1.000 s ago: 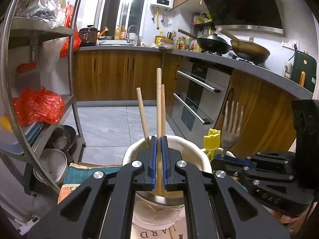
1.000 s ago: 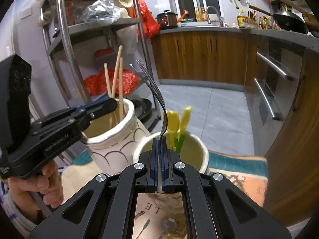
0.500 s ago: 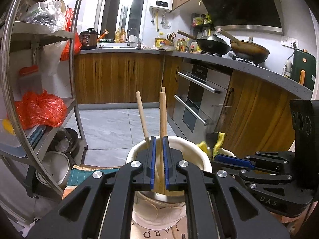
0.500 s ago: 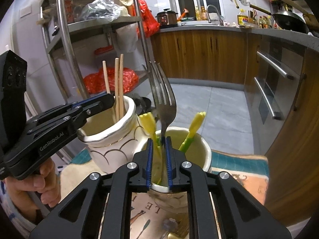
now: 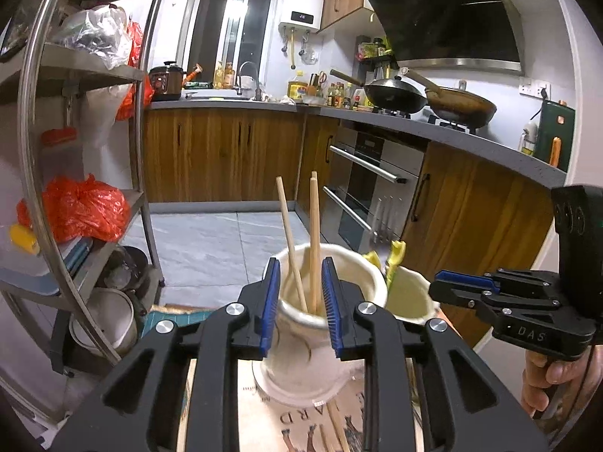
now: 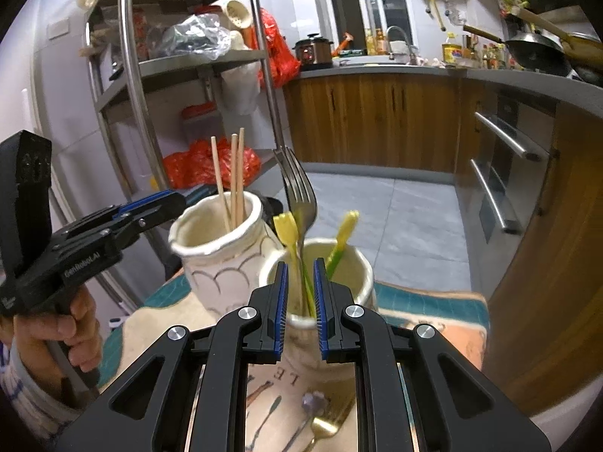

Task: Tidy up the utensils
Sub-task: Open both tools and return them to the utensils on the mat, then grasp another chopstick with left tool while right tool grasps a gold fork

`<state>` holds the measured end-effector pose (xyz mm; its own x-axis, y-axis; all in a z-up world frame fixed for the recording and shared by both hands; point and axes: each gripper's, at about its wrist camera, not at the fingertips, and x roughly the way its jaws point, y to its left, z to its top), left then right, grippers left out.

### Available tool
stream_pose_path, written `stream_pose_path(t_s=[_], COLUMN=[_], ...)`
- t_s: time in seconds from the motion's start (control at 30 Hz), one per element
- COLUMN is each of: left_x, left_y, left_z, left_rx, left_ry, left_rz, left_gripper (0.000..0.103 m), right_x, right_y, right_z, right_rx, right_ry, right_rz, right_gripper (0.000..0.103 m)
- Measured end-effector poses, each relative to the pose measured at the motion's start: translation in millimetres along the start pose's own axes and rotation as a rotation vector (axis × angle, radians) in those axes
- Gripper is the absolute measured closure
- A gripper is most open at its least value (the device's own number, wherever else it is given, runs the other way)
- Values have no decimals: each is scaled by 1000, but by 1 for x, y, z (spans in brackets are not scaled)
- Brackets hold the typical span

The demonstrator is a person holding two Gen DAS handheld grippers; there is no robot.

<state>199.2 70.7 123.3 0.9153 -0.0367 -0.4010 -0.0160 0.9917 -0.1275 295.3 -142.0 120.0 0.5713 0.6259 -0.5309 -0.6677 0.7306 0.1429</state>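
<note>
My left gripper (image 5: 299,293) is open just in front of a white ceramic jar (image 5: 324,331); the wooden chopsticks (image 5: 314,241) stand loose inside it. My right gripper (image 6: 300,290) is open in front of a second cream jar (image 6: 358,275), which holds a metal fork (image 6: 299,192) and yellow-green tulip utensils (image 6: 286,228). The chopstick jar (image 6: 218,260) stands left of it, with my left gripper (image 6: 150,211) beside it. My right gripper also shows in the left wrist view (image 5: 463,286).
Both jars stand on a printed mat (image 6: 426,301) over the table. A gold fork (image 6: 320,425) lies on the mat near me. A steel shelf rack (image 5: 75,173) stands at left, wooden cabinets and an oven (image 5: 369,188) behind.
Both grippers have opened. The left let go of the chopstick, which dropped into the white jar; the right released the fork, which now stands in the cream jar.
</note>
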Motion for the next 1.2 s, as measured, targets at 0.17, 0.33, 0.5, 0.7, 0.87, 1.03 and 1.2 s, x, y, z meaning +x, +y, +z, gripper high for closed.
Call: stream_pose_path(t_s=[0.17, 0.33, 0.5, 0.7, 0.87, 1.03, 1.2], left_x=[-18, -23, -21, -17, -11, -8, -5], left_y=[-2, 3, 7, -6, -22, -31, -34], left_z=[-21, -51, -83, -116, -138, -151, -160], left_rx=[5, -8, -12, 44, 96, 135, 164], left_ry=[12, 69, 151, 249, 324, 371, 401], left_rz=[-6, 1, 8, -15, -34, -53, -49], left_gripper=[80, 80, 80, 80, 80, 80, 80], right_x=[-9, -4, 5, 11, 14, 15, 19], right_y=[-2, -8, -14, -10, -1, 5, 5], right_z=[-21, -45, -71, -101, -115, -119, -118], right_rx=[15, 45, 82, 101, 91, 70, 43], right_ry=[33, 96, 175, 257, 298, 312, 312], right_rz=[-7, -9, -9, -13, -15, -23, -32], right_gripper=[88, 88, 88, 88, 88, 87, 87])
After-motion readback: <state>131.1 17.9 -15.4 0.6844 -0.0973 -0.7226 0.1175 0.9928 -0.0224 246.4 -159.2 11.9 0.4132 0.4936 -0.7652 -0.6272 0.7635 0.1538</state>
